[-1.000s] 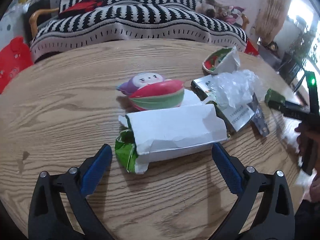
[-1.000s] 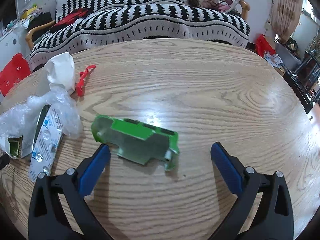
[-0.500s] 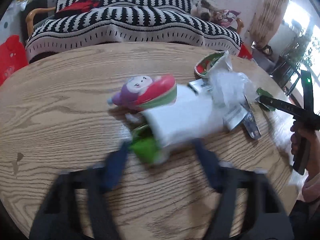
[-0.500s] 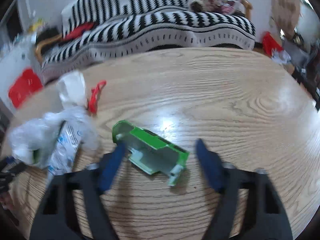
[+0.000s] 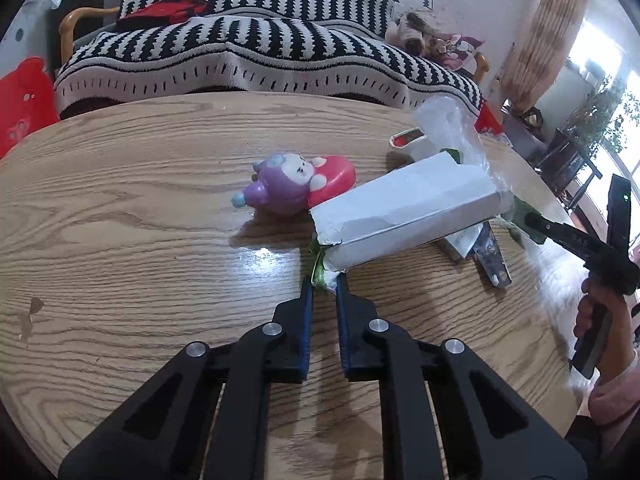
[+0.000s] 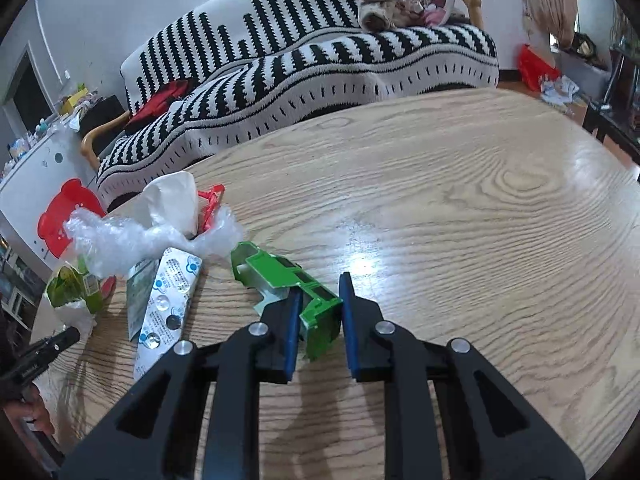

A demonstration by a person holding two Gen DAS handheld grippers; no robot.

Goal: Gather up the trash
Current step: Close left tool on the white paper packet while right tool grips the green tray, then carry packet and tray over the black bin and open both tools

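Both tools have closed: left tool [image 5: 323, 285] pinching white carton [image 5: 404, 216], right tool [image 6: 320, 304] pinching green box [image 6: 296, 280].

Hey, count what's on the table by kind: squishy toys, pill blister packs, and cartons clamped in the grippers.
Squishy toy: 1
Blister pack: 1
Clamped cartons: 2, white carton in left gripper, green carton in right gripper
Total: 4

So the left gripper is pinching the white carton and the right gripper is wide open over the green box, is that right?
Not quite. The left gripper does pinch the white carton, but the right wrist view shows the right gripper closed on the green box, not wide open.
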